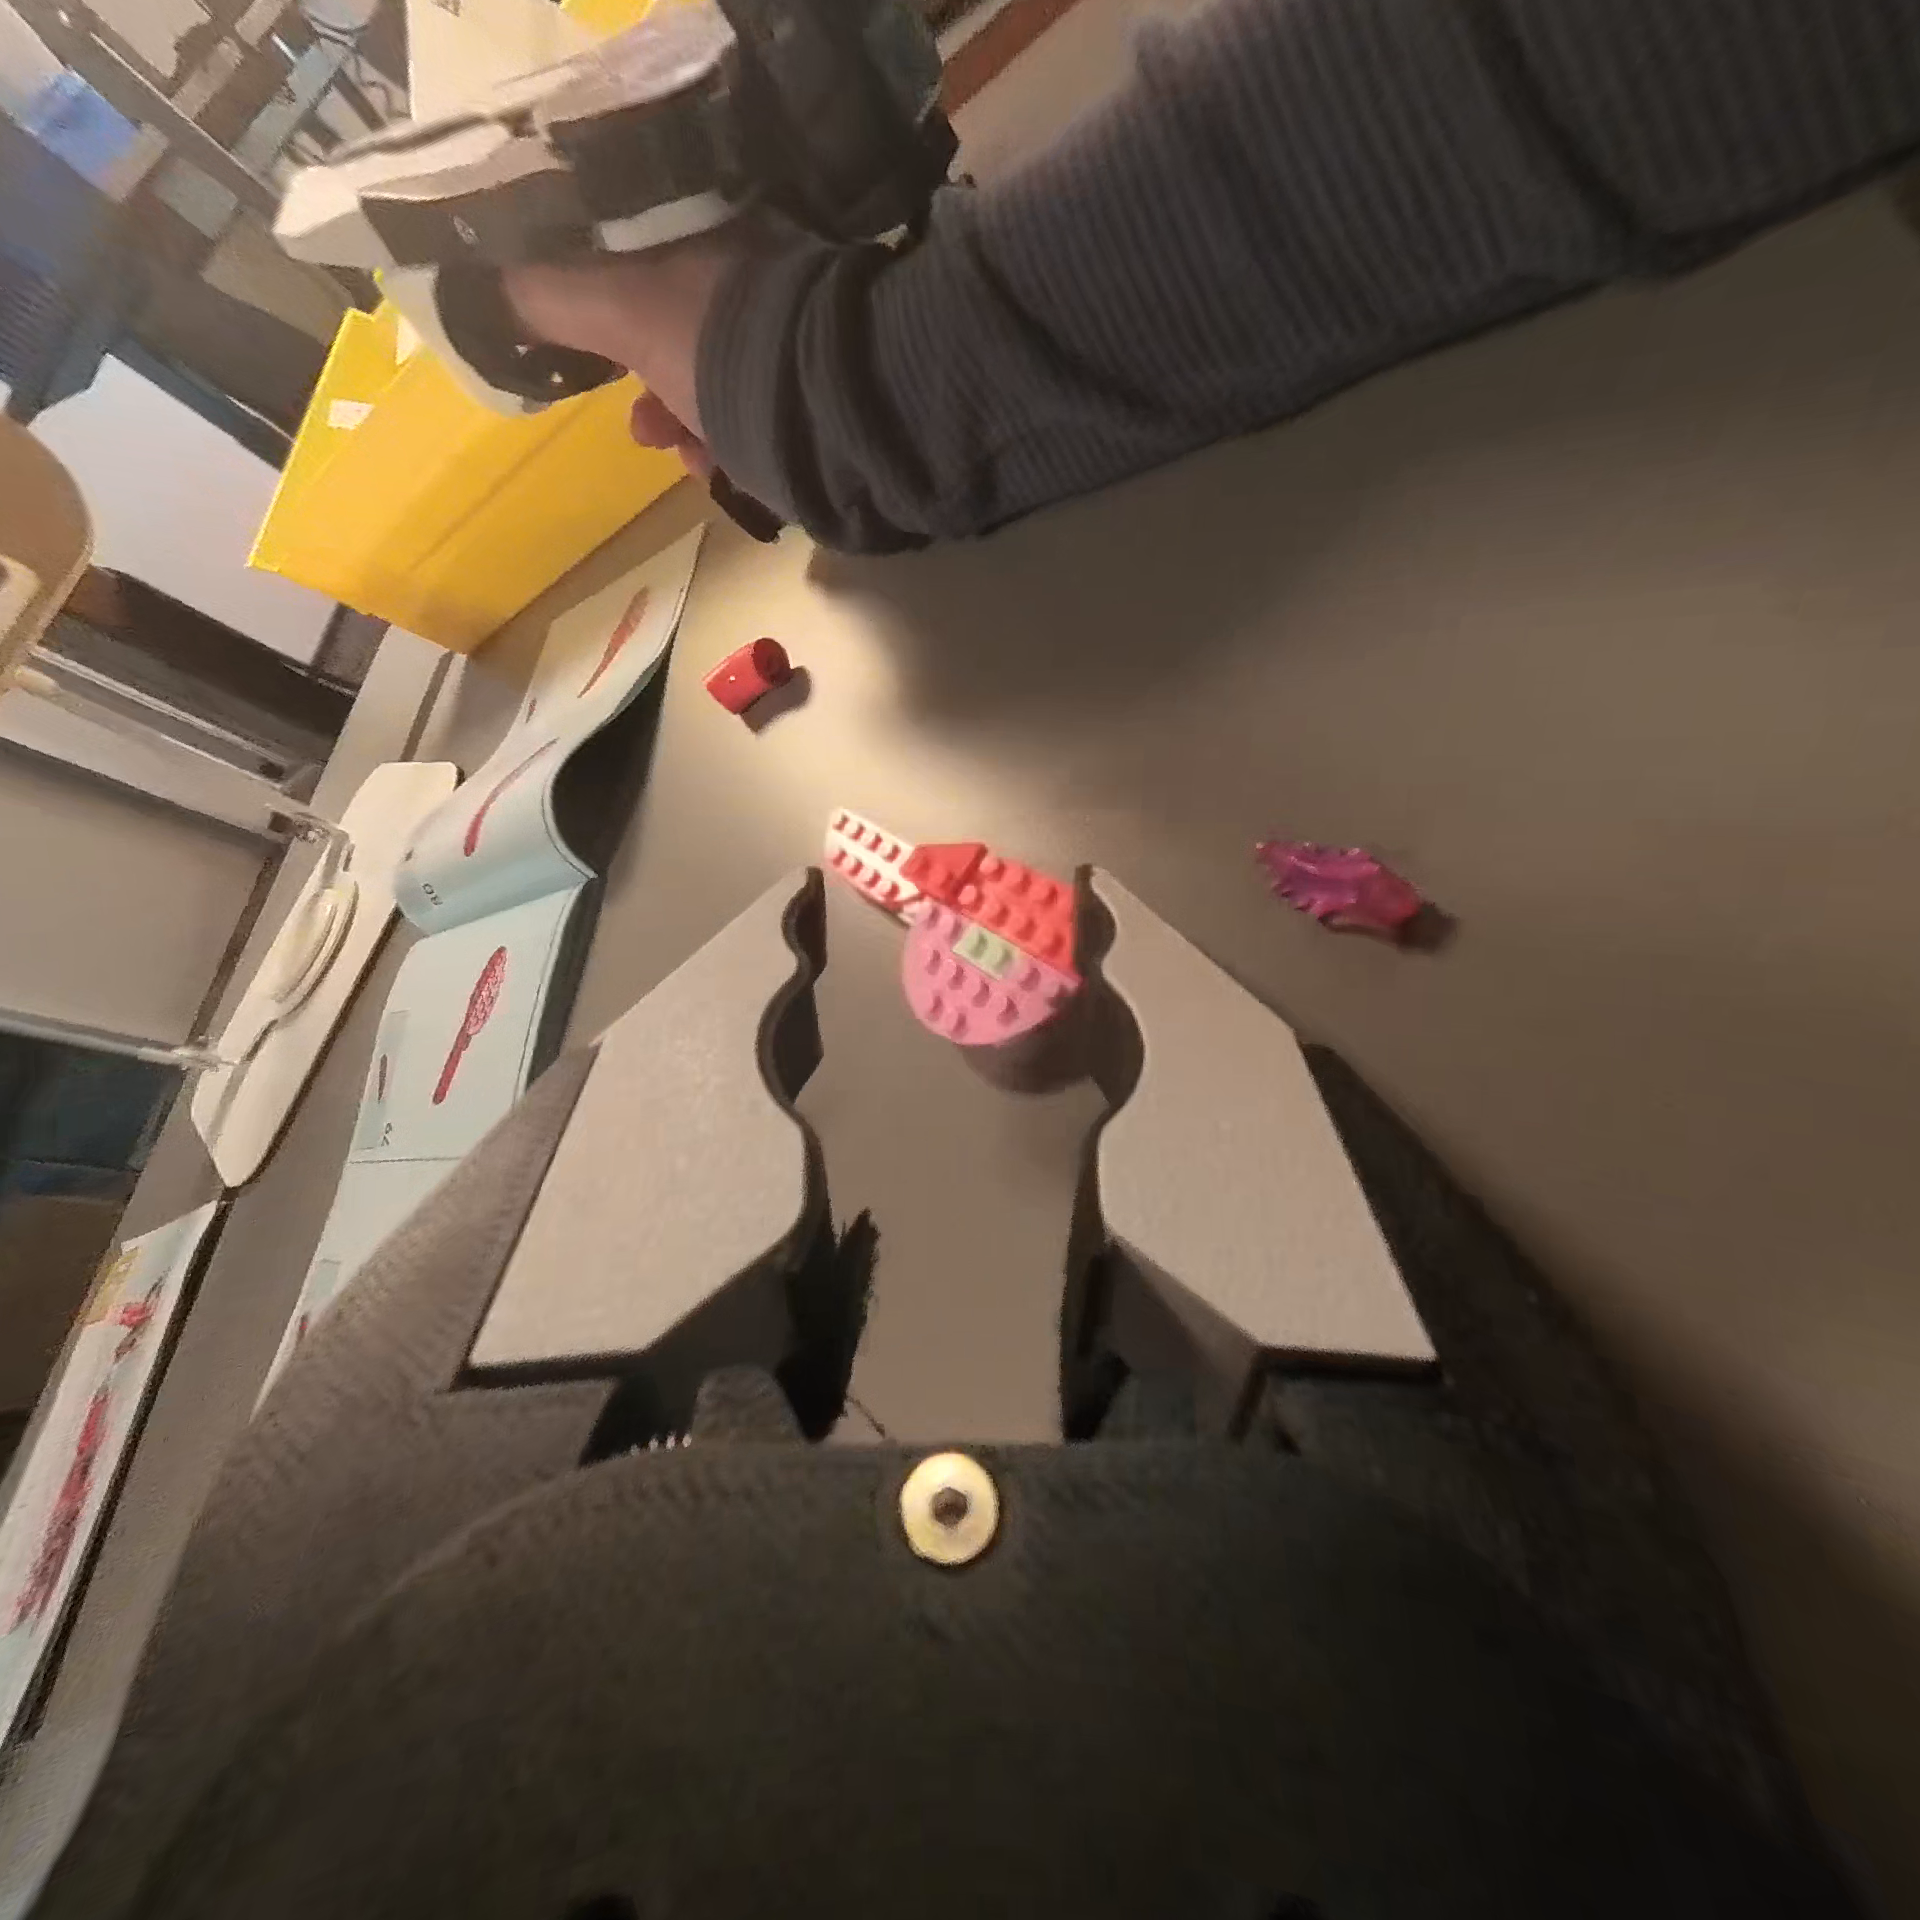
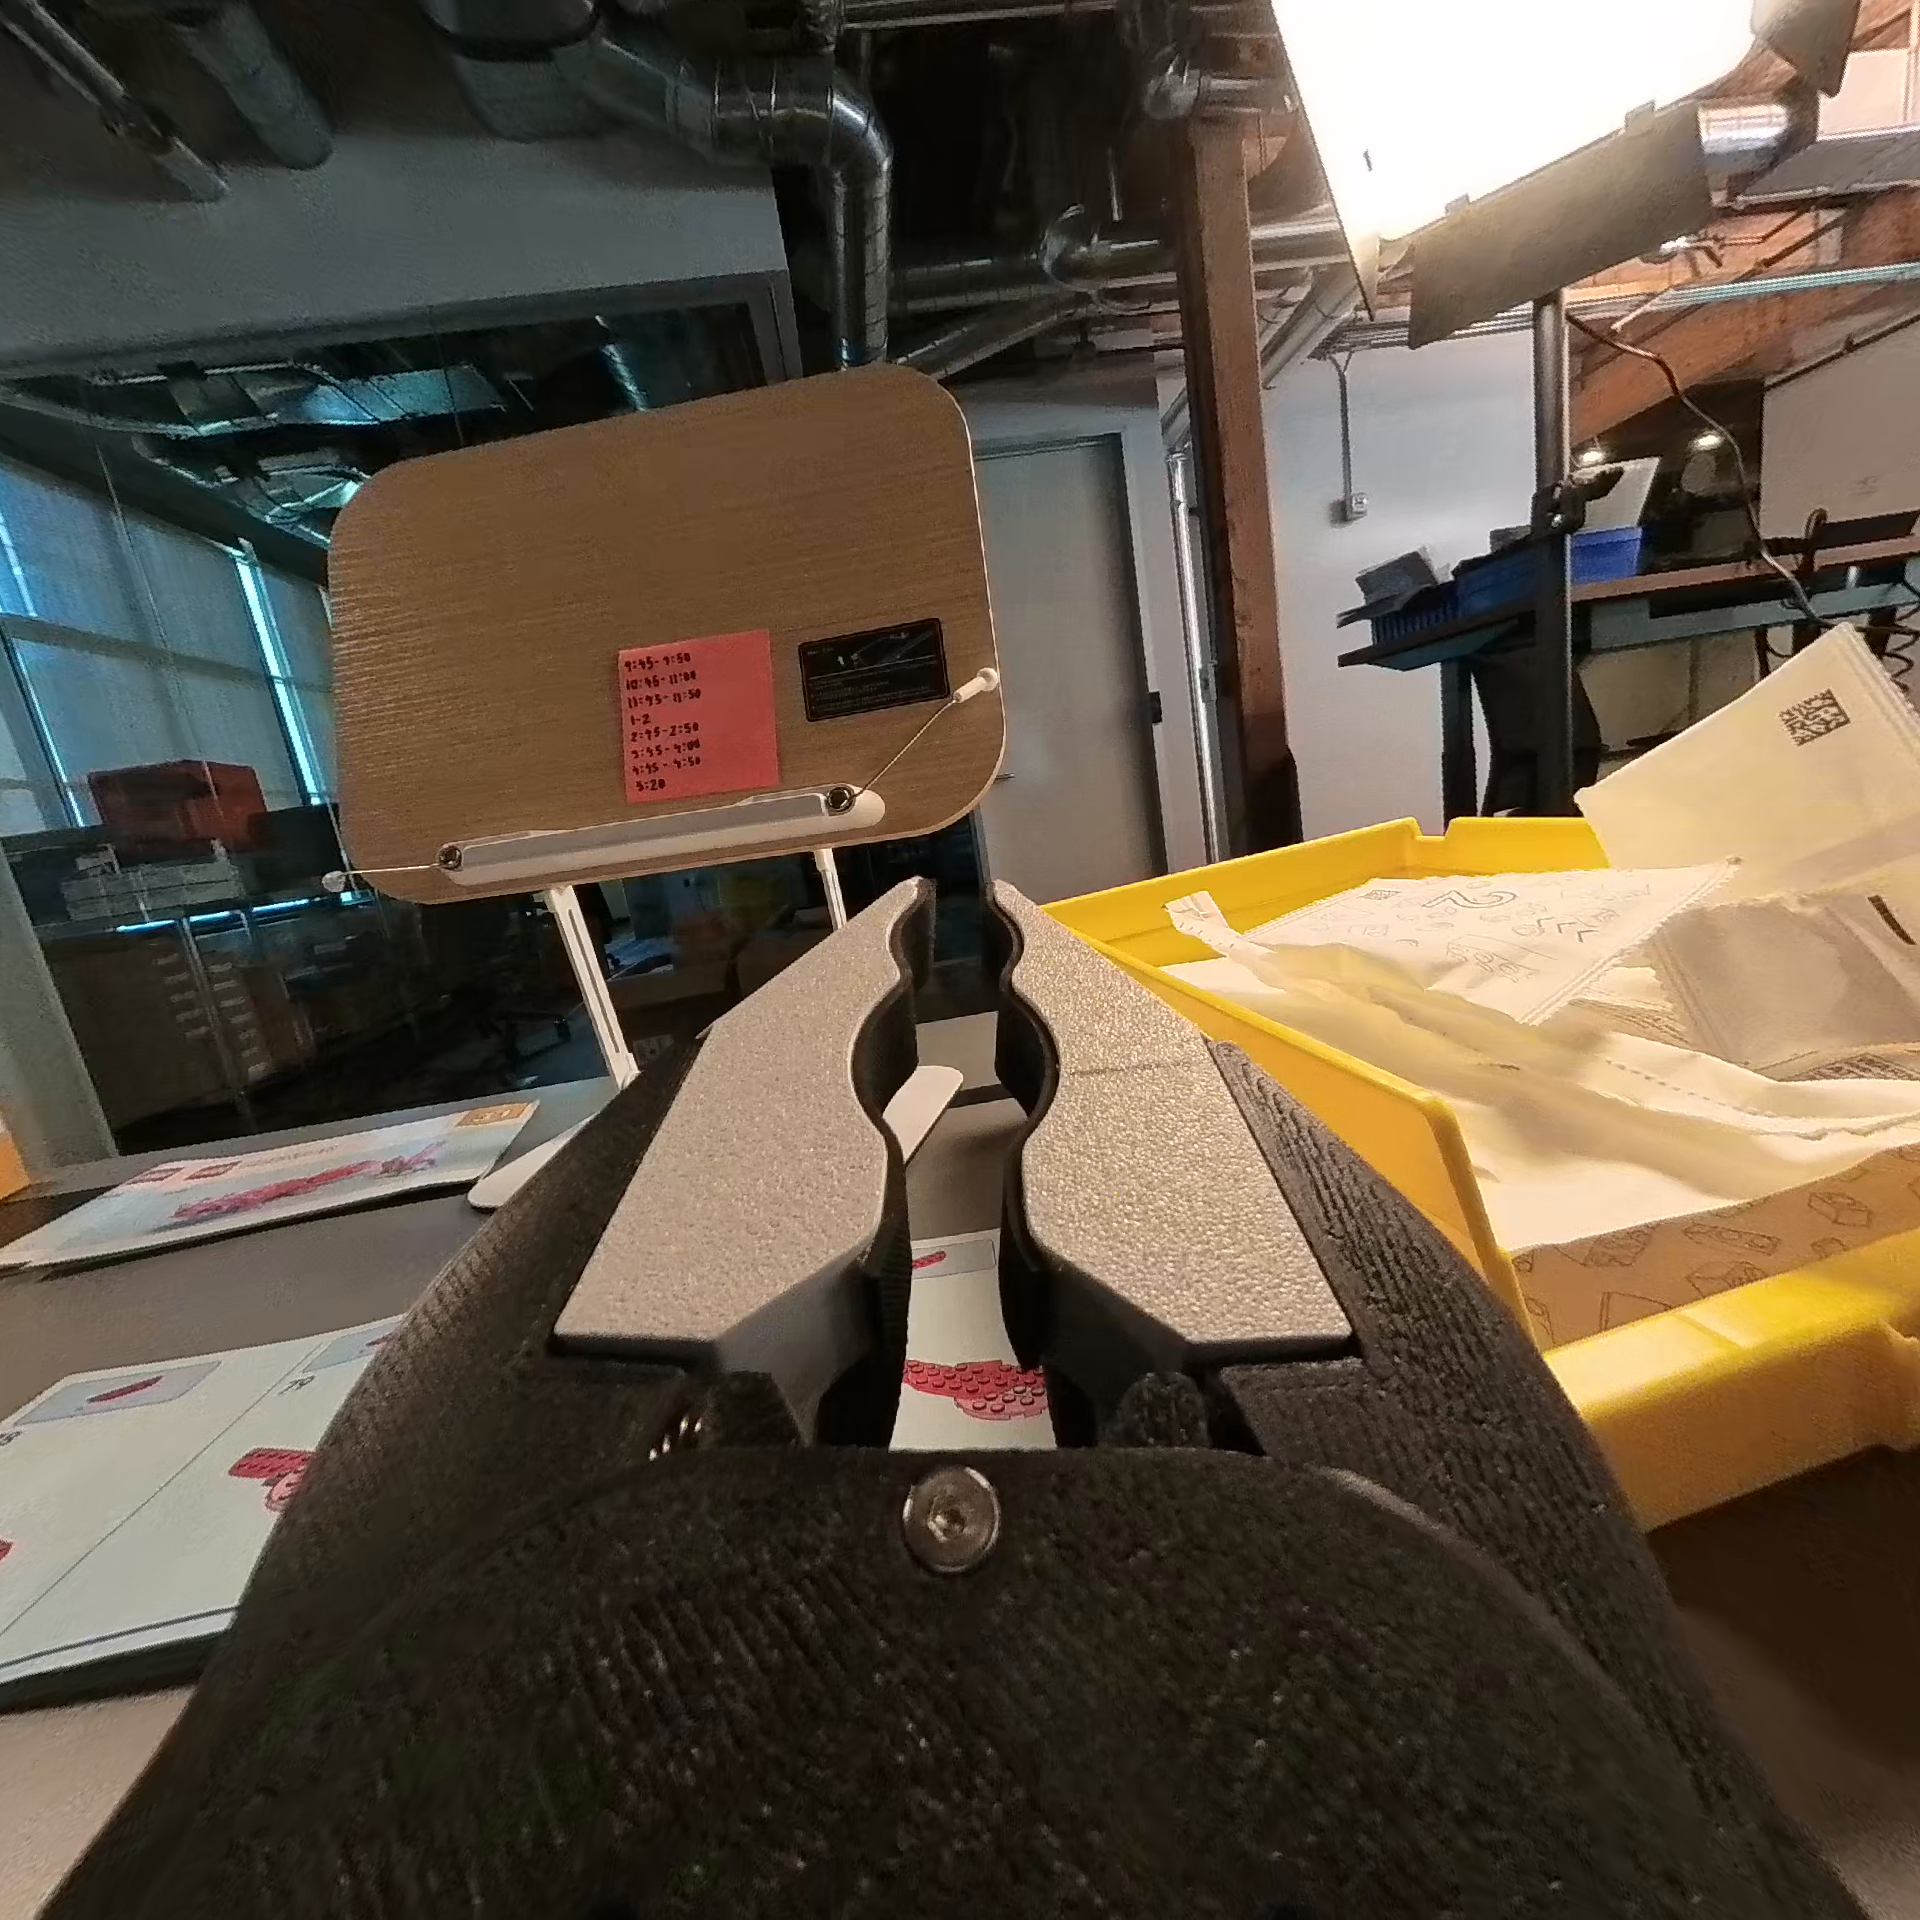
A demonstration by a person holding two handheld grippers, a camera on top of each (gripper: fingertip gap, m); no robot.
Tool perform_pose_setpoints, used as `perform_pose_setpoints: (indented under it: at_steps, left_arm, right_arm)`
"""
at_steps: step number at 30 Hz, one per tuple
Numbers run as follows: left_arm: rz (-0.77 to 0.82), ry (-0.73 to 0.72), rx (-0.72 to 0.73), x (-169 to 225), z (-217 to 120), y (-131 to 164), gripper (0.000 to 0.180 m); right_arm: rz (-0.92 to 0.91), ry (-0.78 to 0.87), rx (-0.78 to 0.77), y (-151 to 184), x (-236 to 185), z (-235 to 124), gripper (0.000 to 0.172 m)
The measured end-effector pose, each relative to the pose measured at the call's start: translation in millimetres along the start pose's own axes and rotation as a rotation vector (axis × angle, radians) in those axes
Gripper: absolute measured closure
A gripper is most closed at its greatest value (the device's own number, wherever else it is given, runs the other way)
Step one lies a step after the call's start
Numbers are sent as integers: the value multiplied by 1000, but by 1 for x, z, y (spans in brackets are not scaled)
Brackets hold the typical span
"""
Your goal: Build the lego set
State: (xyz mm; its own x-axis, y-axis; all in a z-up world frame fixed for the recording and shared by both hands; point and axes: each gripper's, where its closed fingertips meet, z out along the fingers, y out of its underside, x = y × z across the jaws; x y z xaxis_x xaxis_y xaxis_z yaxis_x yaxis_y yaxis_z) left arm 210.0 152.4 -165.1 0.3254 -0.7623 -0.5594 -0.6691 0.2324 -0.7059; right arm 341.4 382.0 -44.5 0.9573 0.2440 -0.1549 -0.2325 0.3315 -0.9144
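Observation:
My left gripper [image 1: 948, 883] is open and hovers over the dark table [image 1: 1455, 675]. A small brick assembly [image 1: 987, 956] of a pink half-round plate, a red plate and a white plate lies between its fingers, close to the right fingertip [image 1: 1101, 904]; the pads do not press on it. A small red cylinder piece [image 1: 746, 675] lies beyond it, and a translucent magenta piece [image 1: 1335, 883] lies to the right. My right gripper [image 2: 961, 899] is raised above the table, shut to a narrow slit with nothing between the pads. It also shows in the left wrist view [image 1: 499, 208], held in a hand [image 1: 623, 343].
A yellow bin [image 2: 1455, 1143] with torn paper bags [image 2: 1507, 987] stands at the right. A wooden book stand [image 2: 665, 644] stands ahead on its white base [image 1: 291, 987]. An open instruction booklet [image 1: 499, 831] lies along the table's left side. A grey sleeve [image 1: 1247, 260] crosses above. My left tips are roughly 4 cm from the translucent magenta piece [image 1: 1335, 883].

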Motion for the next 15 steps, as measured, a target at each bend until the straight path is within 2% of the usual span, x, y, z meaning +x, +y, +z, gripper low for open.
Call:
perform_pose_setpoints:
  at_steps: [9,15]
  left_arm:
    - [85,-43,130,2,-8,-22,137]
    - [78,5,180,11,-10,-30,140]
  right_arm:
    - [-2,-1,0,0,0,0,166]
    - [-6,-4,1,0,-1,0,167]
